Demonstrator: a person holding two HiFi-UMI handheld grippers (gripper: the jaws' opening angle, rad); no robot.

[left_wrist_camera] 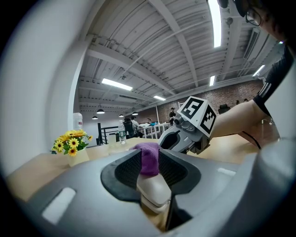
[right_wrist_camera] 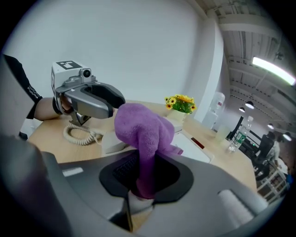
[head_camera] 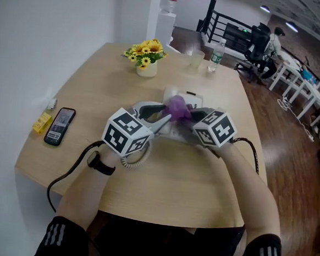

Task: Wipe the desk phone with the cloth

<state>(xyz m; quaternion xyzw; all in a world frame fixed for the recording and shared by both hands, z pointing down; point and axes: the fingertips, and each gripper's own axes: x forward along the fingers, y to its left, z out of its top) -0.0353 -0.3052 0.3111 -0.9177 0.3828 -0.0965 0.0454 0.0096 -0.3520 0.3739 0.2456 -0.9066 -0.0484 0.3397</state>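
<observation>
The white desk phone (head_camera: 185, 98) sits mid-table, its base (right_wrist_camera: 199, 148) showing past the cloth. My right gripper (right_wrist_camera: 148, 181) is shut on a purple cloth (right_wrist_camera: 144, 130), which bunches up above the jaws and hangs over the phone (head_camera: 177, 107). My left gripper (left_wrist_camera: 155, 178) is shut on the cream handset (left_wrist_camera: 155, 187); the handset's end fills the gap between its pads. In the right gripper view the left gripper (right_wrist_camera: 118, 99) hovers over the handset (right_wrist_camera: 112, 141) and the coiled cord (right_wrist_camera: 79, 134). Both grippers meet nose to nose over the phone (head_camera: 171, 120).
A pot of yellow flowers (head_camera: 147, 56) stands at the back of the wooden table (head_camera: 97, 86). A water bottle (head_camera: 216, 56) and a glass (head_camera: 196, 59) are at the far edge. A smartphone (head_camera: 60, 125) and a small yellow item (head_camera: 42, 122) lie at the left edge.
</observation>
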